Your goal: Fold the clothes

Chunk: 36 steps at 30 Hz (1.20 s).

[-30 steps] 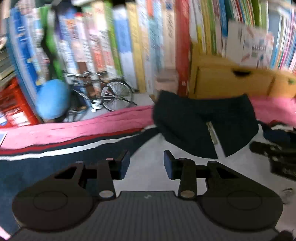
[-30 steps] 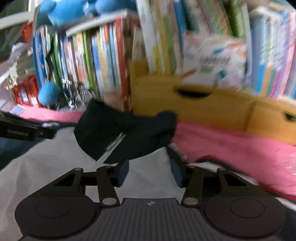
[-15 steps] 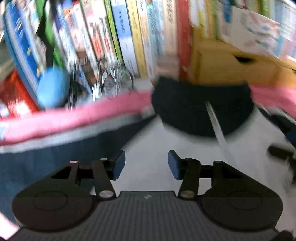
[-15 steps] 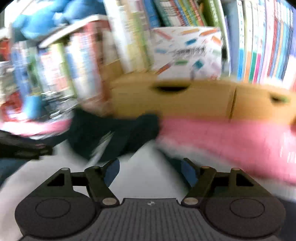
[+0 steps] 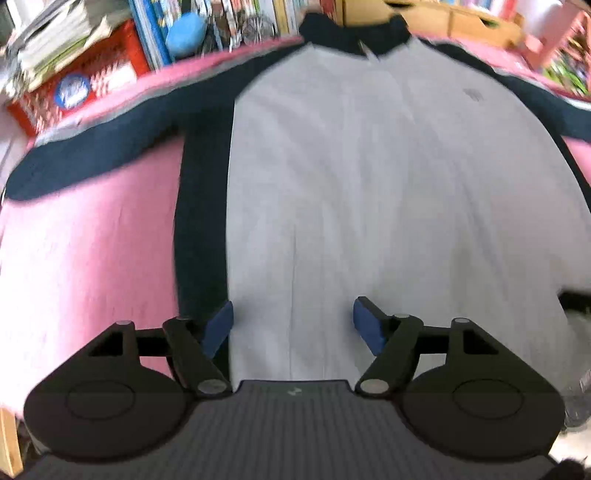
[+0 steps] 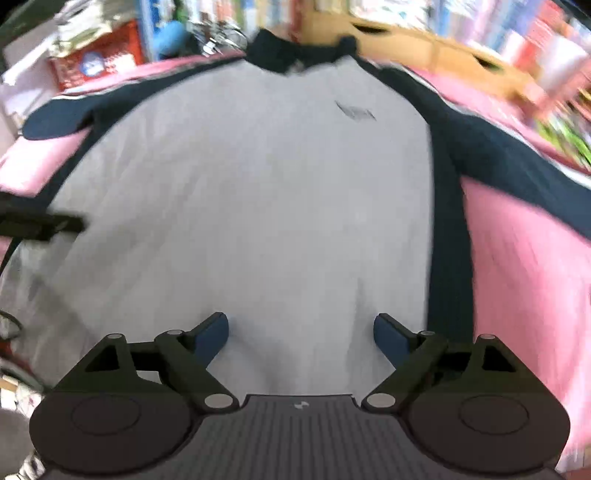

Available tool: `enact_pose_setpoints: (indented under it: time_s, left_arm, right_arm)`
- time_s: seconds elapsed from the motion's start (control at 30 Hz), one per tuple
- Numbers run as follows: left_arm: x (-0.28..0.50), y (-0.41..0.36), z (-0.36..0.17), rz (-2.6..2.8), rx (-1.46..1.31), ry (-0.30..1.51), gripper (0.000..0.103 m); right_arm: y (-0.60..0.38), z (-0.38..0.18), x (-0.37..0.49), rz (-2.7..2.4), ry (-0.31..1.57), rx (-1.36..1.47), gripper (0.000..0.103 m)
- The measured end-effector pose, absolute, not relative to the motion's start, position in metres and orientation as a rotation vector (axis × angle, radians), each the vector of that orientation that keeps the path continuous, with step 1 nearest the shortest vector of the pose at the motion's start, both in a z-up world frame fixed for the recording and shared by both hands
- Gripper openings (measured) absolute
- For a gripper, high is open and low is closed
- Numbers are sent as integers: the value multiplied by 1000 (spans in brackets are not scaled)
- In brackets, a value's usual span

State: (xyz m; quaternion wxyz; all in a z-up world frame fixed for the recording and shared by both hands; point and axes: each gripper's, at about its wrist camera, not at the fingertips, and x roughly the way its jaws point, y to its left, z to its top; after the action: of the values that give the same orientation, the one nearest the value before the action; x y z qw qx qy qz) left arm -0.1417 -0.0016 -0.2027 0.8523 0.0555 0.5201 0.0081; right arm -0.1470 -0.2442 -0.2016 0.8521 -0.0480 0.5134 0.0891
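Observation:
A grey jacket (image 5: 369,177) with navy sleeves, side panels and collar lies flat, front up, on a pink sheet (image 5: 85,258). It also shows in the right wrist view (image 6: 251,192). My left gripper (image 5: 291,328) is open and empty above the jacket's lower left part, next to the navy side panel (image 5: 201,221). My right gripper (image 6: 301,338) is open and empty above the jacket's lower right part. The left gripper's tip (image 6: 40,223) shows at the left edge of the right wrist view.
A bookshelf with books (image 5: 229,14), a red box (image 5: 85,81) and a blue ball (image 5: 184,27) stands behind the bed. Wooden drawers (image 6: 424,51) stand at the back right. Both views are motion-blurred.
Both grippers have pulled back from the collar toward the jacket's lower part and now look down on the whole garment. Their jaws have opened wider.

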Motion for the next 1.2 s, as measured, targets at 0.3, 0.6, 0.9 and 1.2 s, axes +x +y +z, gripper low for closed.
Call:
enact_pose_setpoints:
  time_s: [0.3,0.6,0.9,1.2]
  left_arm:
    - [-191,10,-139,-17,99,1113,72]
    - [-206,2,-37,-80,20,952,89]
    - [-216,-8,-31,-109,-31,971,92]
    - [-213,-2,-42,-89,-81,1043,92]
  right_arm:
    - [-238,-163,-204,65,1204,-172,83]
    - [-208,-39,-244,38,835,-212,102]
    - [-187,-18,-254,91,798,-263,103]
    - [-183,-20,-259,102,817,-235,102]
